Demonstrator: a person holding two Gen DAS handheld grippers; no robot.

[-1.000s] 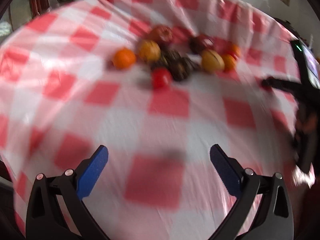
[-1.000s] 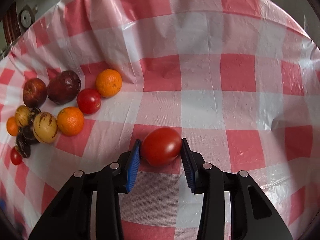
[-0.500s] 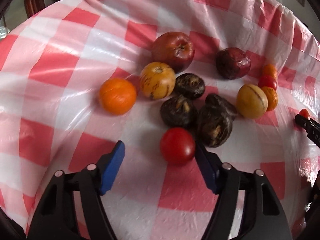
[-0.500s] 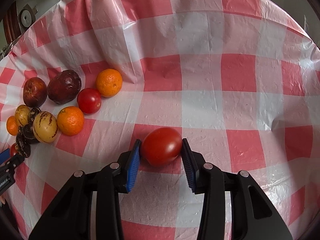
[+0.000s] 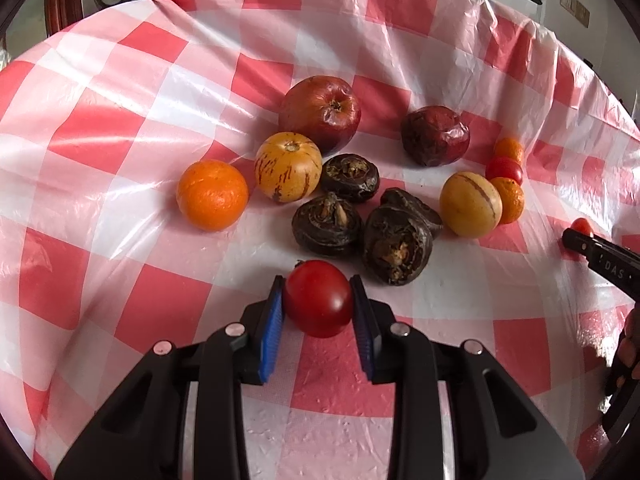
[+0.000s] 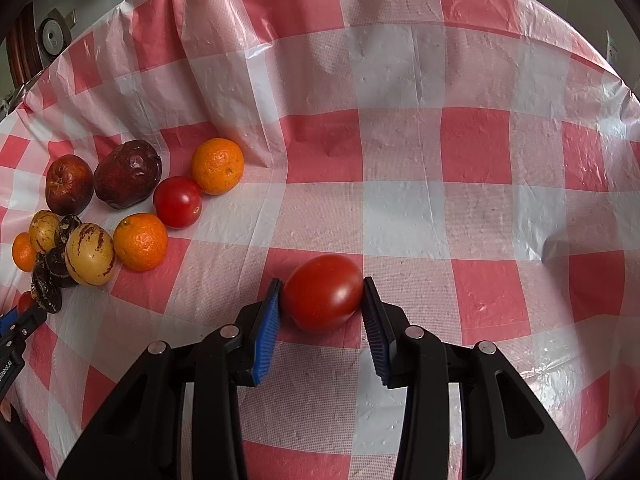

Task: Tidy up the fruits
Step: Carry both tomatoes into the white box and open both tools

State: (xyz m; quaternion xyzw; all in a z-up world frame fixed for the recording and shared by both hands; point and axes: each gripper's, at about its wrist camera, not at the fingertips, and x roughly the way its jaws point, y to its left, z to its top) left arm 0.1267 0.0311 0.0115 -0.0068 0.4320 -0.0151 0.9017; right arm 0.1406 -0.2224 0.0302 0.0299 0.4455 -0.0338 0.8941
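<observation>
Left claw (image 5: 318, 306) now around tomato (image 5: 319, 298)

Red-and-white checks under warm-coloured fruit

The tablecloth (image 5: 120, 128) is red-and-white checked. A tomato (image 5: 319, 298) is glossy red, an orange (image 5: 212, 195) bright orange, a melon (image 5: 288, 167) yellow with maroon streaks, an apple (image 5: 320, 112) dark red, gripper pads (image 5: 271, 330) blue.

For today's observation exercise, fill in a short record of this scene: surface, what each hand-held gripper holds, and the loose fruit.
Surface: red-and-white checked cloth
Left hand-held gripper: shut on small tomato
Right hand-held gripper: shut on large tomato
Loose fruit: apple, orange, striped yellow fruit
Dark items: four wrinkled brown bulbs
</observation>
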